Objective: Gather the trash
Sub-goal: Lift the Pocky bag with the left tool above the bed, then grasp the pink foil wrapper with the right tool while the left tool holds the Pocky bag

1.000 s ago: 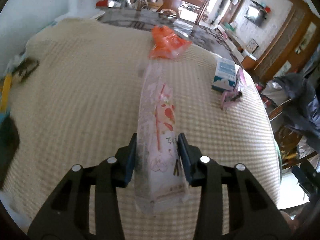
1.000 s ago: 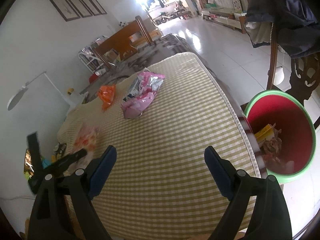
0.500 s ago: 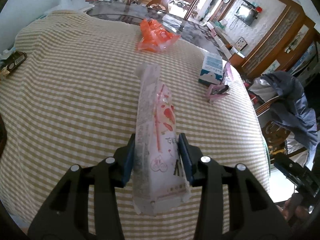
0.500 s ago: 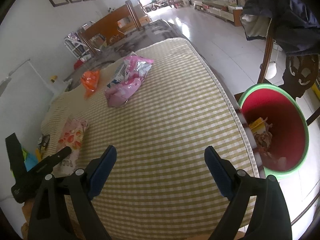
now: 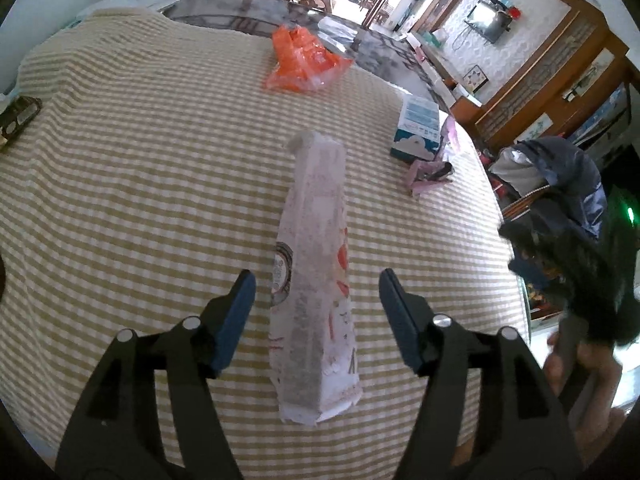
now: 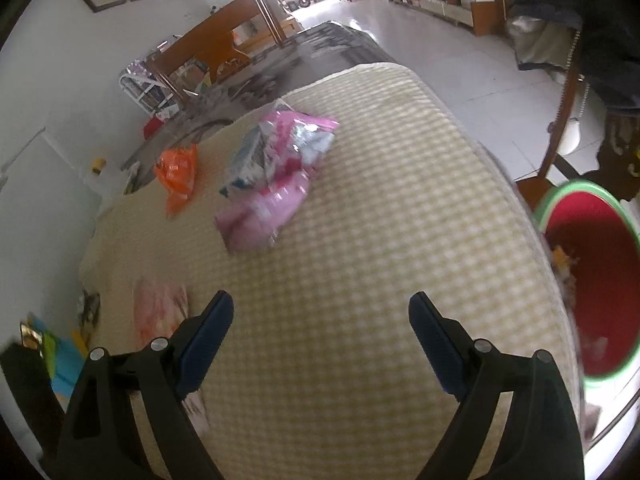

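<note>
A: Between the left gripper (image 5: 317,309) fingers, what was there?

B: Long white snack wrapper (image 5: 316,300) w/ red print, lying on the checked tablecloth (image 5: 140,152). Jaws stood wide apart, a gap on each side of the wrapper, no contact w/ either blue pad. Wrapper's far end pointed away from the camera, near end sat between the fingers.

A: Other trash relative to that wrapper?

B: Orange plastic bag (image 5: 302,60) well beyond its far tip, near the far cloth edge. Blue-white carton (image 5: 418,128) beyond and to the right, w/ a pink wrapper (image 5: 430,174) just beside the carton. All on the cloth, apart from the white wrapper.

A: Right gripper (image 6: 321,334)?

B: Spread open too, nothing between the fingers, only cloth below. Right view was motion-blurred. Pink foil packet (image 6: 272,184) and carton lay together ahead of it, orange bag left of those. The white wrapper showed as a pink-white smear by its left finger.

A: Bin?

B: Red bucket w/ green rim (image 6: 592,284) off the right cloth edge, well apart from the white wrapper, some scraps inside. Dark jacket (image 5: 560,176) on a chair beside it.
</note>
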Demonstrator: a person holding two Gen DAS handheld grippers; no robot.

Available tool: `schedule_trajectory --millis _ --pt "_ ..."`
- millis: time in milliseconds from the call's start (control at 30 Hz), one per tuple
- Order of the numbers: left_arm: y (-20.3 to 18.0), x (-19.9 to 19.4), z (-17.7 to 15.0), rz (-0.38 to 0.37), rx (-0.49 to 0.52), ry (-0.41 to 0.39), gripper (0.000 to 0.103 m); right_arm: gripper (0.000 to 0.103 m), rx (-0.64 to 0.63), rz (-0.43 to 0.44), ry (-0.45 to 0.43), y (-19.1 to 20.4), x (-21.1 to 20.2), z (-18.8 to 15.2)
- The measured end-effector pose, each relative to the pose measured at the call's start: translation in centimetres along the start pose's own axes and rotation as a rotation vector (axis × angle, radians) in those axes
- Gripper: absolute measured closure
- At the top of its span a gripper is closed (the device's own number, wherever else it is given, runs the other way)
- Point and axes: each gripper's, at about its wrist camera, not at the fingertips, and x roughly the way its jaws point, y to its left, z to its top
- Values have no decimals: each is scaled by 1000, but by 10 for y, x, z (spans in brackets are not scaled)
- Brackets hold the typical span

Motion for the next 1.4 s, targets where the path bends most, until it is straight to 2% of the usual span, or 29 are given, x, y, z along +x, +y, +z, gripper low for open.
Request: schedule_trajectory --millis 300,433,467,533,600,633,733,833,967,1033,1067,1100,1233,1400 --pt "9 -4 4 -20 -51 -16 41 17 54 -30 15 25 43 46" --pt "7 -3 4 -17 -44 -15 41 17 9 -64 67 38 64 51" --pt "7 -2 4 -11 -43 -13 41 19 -20 -85 93 42 71 51" --pt "8 0 3 -2 -39 -9 41 36 -47 -86 120 45 77 49" --pt "7 2 4 3 -35 -5 41 71 -46 -69 125 44 76 47" --pt "7 3 3 5 -34 -2 41 78 -49 -68 117 42 72 45" --pt "7 4 3 7 -33 3 41 83 -90 -76 84 37 57 36" --pt "8 6 3 4 -36 8 41 83 -137 -67 91 29 39 20" --pt "7 9 3 8 -34 12 41 79 -182 -54 147 21 26 0" --pt "7 10 3 13 -33 15 41 66 -180 -51 141 15 18 -7" --pt "7 10 2 17 -32 16 41 51 -175 -48 131 14 14 -9" --pt "7 11 3 20 -33 16 41 43 -166 -46 113 11 9 -11" --pt "6 12 2 31 -29 15 41 42 -156 -59 68 9 0 -10" --pt "4 14 2 42 -10 12 41 34 -169 -72 51 18 7 -6"
